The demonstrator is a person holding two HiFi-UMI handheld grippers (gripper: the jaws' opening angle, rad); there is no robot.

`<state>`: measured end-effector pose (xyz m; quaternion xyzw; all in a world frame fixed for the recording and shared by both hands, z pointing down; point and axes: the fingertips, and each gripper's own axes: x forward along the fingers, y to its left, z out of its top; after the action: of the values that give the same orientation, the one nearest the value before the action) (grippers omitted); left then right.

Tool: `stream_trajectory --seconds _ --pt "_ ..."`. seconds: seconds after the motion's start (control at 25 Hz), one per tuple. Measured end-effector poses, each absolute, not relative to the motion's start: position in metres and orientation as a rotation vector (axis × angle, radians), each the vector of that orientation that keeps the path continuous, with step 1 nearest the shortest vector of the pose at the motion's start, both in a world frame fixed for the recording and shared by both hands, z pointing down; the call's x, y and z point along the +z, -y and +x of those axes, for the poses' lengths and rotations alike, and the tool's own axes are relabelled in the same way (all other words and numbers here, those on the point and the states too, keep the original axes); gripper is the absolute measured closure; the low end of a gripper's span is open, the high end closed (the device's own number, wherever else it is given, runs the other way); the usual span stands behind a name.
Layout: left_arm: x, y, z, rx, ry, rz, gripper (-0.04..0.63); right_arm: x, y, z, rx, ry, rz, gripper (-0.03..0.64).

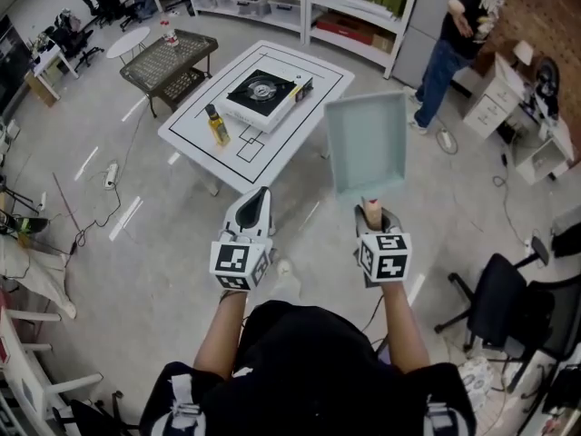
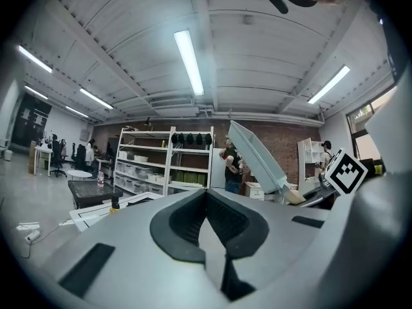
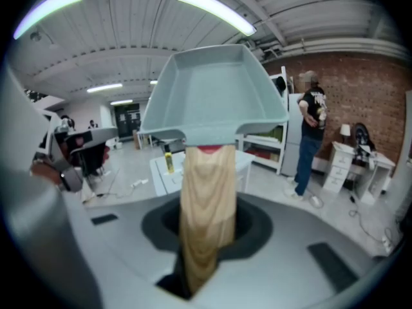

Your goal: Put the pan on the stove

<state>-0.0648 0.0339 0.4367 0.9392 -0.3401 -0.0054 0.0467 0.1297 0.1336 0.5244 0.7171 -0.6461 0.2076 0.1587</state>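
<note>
A square pale-teal pan (image 1: 366,143) with a wooden handle (image 3: 207,198) hangs in the air over the floor, short of the table. My right gripper (image 1: 371,209) is shut on that handle, and the pan fills the right gripper view (image 3: 212,95). A black portable stove (image 1: 263,91) sits on the white table (image 1: 192,127), ahead and to the left of the pan. A yellow bottle (image 1: 218,125) stands next to the stove. My left gripper (image 1: 252,209) is shut and empty, level with the right one. The left gripper view shows the pan (image 2: 257,156) tilted at its right.
A wire-mesh cart (image 1: 168,62) stands left of the table, with shelving (image 1: 345,7) behind it. A person (image 1: 458,34) stands at the back right near white drawers (image 1: 495,94). An office chair (image 1: 508,302) is at my right. Cables (image 1: 109,175) lie on the floor at left.
</note>
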Motion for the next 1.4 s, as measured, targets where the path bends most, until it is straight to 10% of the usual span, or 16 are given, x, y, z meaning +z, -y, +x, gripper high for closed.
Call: stream_trajectory --seconds 1.4 --pt "0.442 0.247 -0.048 -0.019 1.177 2.785 0.569 0.518 0.190 0.141 0.547 1.972 1.831 0.522"
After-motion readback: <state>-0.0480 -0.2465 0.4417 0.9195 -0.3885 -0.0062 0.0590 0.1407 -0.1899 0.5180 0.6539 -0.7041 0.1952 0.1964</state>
